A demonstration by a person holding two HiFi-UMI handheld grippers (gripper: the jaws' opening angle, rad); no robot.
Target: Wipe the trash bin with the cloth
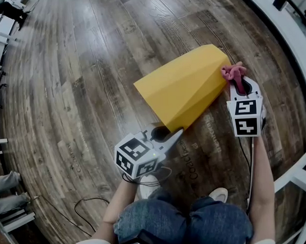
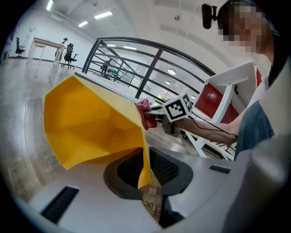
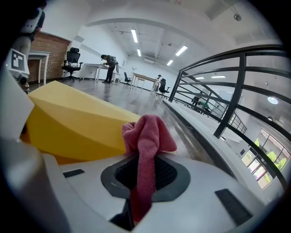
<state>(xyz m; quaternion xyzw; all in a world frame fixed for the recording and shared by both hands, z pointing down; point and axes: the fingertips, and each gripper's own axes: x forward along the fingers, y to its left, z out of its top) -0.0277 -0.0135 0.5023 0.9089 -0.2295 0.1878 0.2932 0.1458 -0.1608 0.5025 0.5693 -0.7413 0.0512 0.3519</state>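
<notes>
looking at this one, my main worry is the yellow faceted plastic trash bin scooting away. it's lying on its side on the brown wooden plank floor, open mouth toward the person and closed end pointing away to the right. the left gripper has its fingers only a narrow way apart, with the thin rim of the mouth standing between them. i can see slack beside the wall, so to me that's not a real pinch (more of a loose guide). the right gripper has its fingers clamped on a pink fuzzy cloth, and the bunched top pokes out right at the bin's far corner, touching it or as good as.

so what could go wrong: once the cloth gets pushed along that slanted side, the shove probably slides or rolls the bin on the boards, since nothing is really pinning it. the rim could also pop out from between the left fingers. and only a strip of the cloth is held, so drag on the plastic might tug it loose or fold it under, leaving hard fingers scraping the bin.
</notes>
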